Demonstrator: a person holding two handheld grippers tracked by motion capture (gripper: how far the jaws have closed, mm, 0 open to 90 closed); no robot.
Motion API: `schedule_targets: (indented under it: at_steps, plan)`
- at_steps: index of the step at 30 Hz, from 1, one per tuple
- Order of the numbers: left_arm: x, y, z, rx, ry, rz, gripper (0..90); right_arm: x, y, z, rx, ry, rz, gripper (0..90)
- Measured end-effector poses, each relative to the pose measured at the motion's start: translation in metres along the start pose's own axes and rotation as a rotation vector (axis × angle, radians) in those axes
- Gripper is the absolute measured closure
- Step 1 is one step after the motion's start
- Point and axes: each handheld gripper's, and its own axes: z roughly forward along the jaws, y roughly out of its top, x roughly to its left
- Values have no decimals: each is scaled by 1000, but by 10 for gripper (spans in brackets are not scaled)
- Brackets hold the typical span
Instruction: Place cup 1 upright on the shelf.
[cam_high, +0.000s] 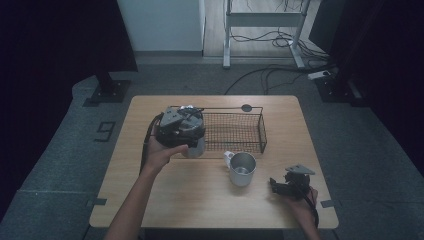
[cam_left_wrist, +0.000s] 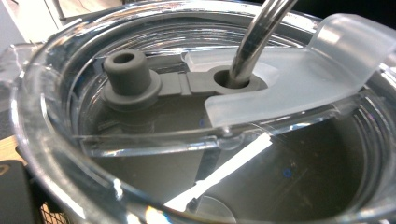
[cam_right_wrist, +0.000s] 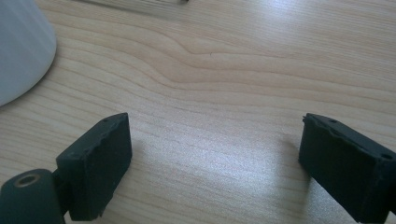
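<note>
A clear-lidded tumbler (cam_left_wrist: 280, 172) with a metal straw (cam_left_wrist: 257, 37) through its grey stopper sits right under my left gripper's camera. One black jaw lies against the lid's rim at the lower left, so my left gripper (cam_high: 191, 141) is shut on the tumbler (cam_high: 196, 149) at the left end of the wire basket (cam_high: 262, 131). A white mug (cam_high: 243, 170) stands upright on the table in front of the basket. My right gripper (cam_high: 275, 185) rests low near the table's front right, to the right of the mug. In its own view my right gripper (cam_right_wrist: 215, 154) is open over bare wood, with the mug (cam_right_wrist: 18, 51) at the upper left.
The wooden table (cam_high: 200, 200) has free room at the front and left. Past it lie grey floor, a desk frame (cam_high: 265, 20) and cables (cam_high: 270, 75). A dark round mark (cam_high: 246, 107) sits at the table's far edge behind the basket.
</note>
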Motion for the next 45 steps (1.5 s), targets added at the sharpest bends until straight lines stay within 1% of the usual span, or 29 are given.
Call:
schedule_targets:
  at_steps: [5, 12, 16, 18, 22, 30, 31, 33, 35, 39, 45]
  plan:
    - [3, 3, 6, 2, 4, -9, 42, 0, 0, 0, -1, 0, -2, 94]
    - [3, 10, 13, 7, 8, -6, 42, 0, 0, 0, -3, -1, -1, 96]
    - [4, 10, 16, 2, 4, -11, 42, 0, 0, 0, -3, -1, -1, 96]
    - [4, 11, 20, 7, 8, -15, 42, 0, 0, 0, -4, 0, -2, 97]
    - [5, 13, 23, 14, 13, -12, 42, 0, 0, 0, -6, 1, -2, 99]
    - [5, 18, 32, 10, 0, -4, 42, 0, 0, 0, -6, 1, -2, 99]
    - [5, 18, 33, 13, 2, 3, 42, 0, 0, 0, -5, 1, -2, 99]
    - [6, 19, 34, 10, 5, 3, 42, 0, 0, 0, -5, 1, -1, 99]
    - [8, 20, 35, 15, 6, 3, 42, 0, 0, 0, -5, 0, -2, 99]
    - [12, 21, 40, 24, 22, 0, 42, 0, 0, 0, -6, 1, -3, 99]
    - [18, 23, 49, 20, 15, 4, 42, 0, 0, 0, -6, 1, -3, 99]
